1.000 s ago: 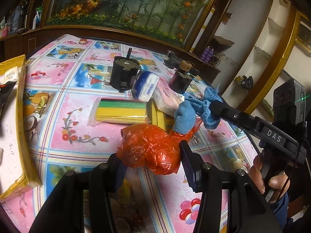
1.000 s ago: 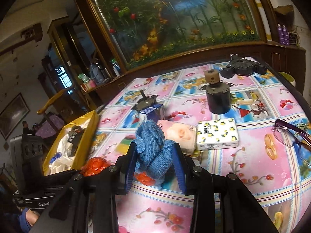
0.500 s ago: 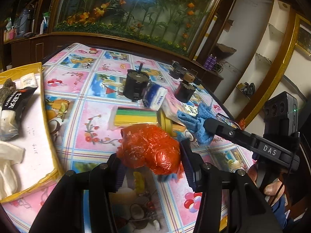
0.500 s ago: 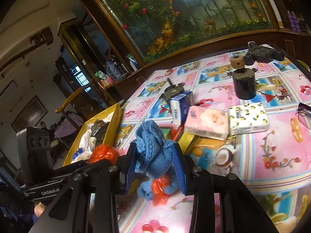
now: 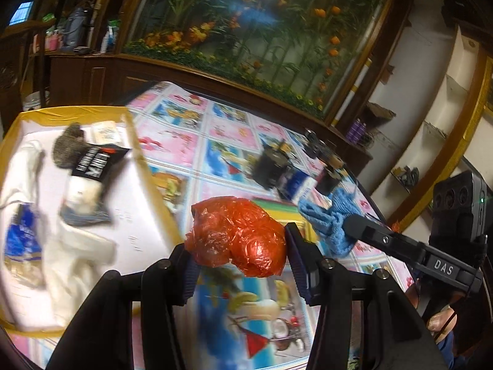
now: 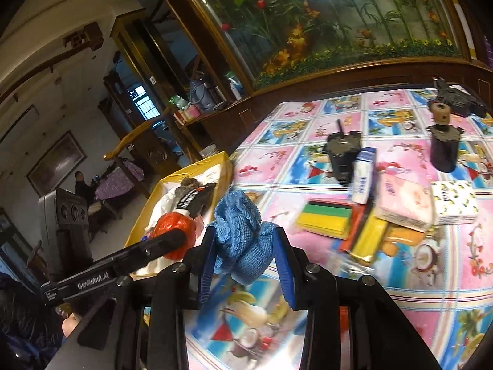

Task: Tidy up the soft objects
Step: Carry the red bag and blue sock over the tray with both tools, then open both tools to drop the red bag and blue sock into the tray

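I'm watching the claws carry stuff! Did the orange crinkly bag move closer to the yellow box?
Yes. The orange bag, pinched in the left claw, has moved leftward toward the yellow box; earlier it hung near the striped sponge pack, farther from the box.

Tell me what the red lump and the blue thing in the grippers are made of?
The red lump looks like thin plastic film, likely a scrunched bag: it is glossy, see-through in spots and full of sharp crinkles. The blue thing looks like knitted yarn, matte and soft, with visible stitch rows and a scalloped edge. Whether that is wool or acrylic I can't tell.
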The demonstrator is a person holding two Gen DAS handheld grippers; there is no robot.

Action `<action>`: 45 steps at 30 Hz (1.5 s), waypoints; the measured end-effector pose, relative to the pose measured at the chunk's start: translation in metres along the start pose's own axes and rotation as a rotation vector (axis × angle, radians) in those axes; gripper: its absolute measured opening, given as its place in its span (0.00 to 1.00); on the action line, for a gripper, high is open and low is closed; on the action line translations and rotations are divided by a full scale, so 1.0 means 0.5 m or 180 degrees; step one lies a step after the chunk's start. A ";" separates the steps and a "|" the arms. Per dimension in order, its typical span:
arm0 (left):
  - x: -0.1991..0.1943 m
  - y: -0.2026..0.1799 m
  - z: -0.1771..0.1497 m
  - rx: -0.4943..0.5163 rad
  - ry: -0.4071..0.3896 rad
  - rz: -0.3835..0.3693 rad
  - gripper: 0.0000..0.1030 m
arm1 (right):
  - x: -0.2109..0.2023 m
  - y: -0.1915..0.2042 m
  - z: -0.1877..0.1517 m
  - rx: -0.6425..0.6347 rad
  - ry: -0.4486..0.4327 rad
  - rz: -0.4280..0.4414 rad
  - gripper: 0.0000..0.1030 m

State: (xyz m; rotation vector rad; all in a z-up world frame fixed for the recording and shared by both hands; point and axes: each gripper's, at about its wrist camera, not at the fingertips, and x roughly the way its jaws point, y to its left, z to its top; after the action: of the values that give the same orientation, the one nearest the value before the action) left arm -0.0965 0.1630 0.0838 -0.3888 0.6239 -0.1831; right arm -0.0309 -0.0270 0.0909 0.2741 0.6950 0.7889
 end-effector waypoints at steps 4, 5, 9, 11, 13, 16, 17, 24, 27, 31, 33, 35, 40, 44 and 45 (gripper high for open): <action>-0.040 0.063 0.025 -0.0146 -0.0157 0.0160 0.49 | 0.042 0.044 0.009 -0.0042 0.0103 0.0120 0.38; -0.051 0.082 0.031 -0.0196 -0.0201 0.0202 0.49 | 0.058 0.061 0.012 -0.0074 0.0138 0.0151 0.38; -0.085 0.154 0.044 -0.0362 -0.0292 0.0377 0.49 | 0.099 0.113 0.012 -0.0204 0.0223 0.0225 0.38; -0.094 0.181 0.048 -0.0406 -0.0302 0.0467 0.49 | 0.114 0.133 0.012 -0.0255 0.0248 0.0264 0.38; -0.100 0.205 0.049 -0.0437 -0.0290 0.0548 0.49 | 0.132 0.152 0.009 -0.0287 0.0289 0.0294 0.38; -0.106 0.243 0.055 -0.0540 -0.0247 0.0601 0.49 | 0.166 0.176 0.006 -0.0322 0.0387 0.0322 0.39; -0.105 0.252 0.057 -0.0562 -0.0228 0.0601 0.49 | 0.177 0.181 0.007 -0.0331 0.0413 0.0326 0.39; -0.055 0.288 0.083 -0.0600 0.0028 0.0698 0.49 | 0.268 0.207 0.002 -0.0412 0.0582 0.0110 0.39; -0.033 0.303 0.082 -0.0645 0.0152 0.0698 0.49 | 0.303 0.202 -0.012 -0.0380 0.0701 0.0047 0.39; -0.016 0.318 0.077 -0.0686 0.0259 0.0707 0.49 | 0.336 0.195 -0.029 -0.0429 0.0783 -0.0024 0.39; -0.012 0.320 0.078 -0.0688 0.0275 0.0719 0.49 | 0.345 0.192 -0.035 -0.0456 0.0800 -0.0062 0.39; -0.008 0.322 0.078 -0.0702 0.0299 0.0723 0.49 | 0.349 0.190 -0.039 -0.0484 0.0803 -0.0085 0.39; -0.005 0.324 0.081 -0.0729 0.0312 0.0754 0.50 | 0.350 0.194 -0.047 -0.0603 0.0782 -0.0125 0.40; 0.000 0.322 0.082 -0.0732 0.0325 0.0790 0.56 | 0.347 0.195 -0.049 -0.0652 0.0764 -0.0142 0.44; 0.000 0.322 0.082 -0.0734 0.0320 0.0791 0.59 | 0.346 0.194 -0.048 -0.0660 0.0761 -0.0141 0.45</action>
State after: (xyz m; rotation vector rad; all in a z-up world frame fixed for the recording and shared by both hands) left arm -0.0639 0.3221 0.0486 -0.5222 0.7893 0.1087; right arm -0.0145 0.1651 0.0377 -0.0247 0.8335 0.8522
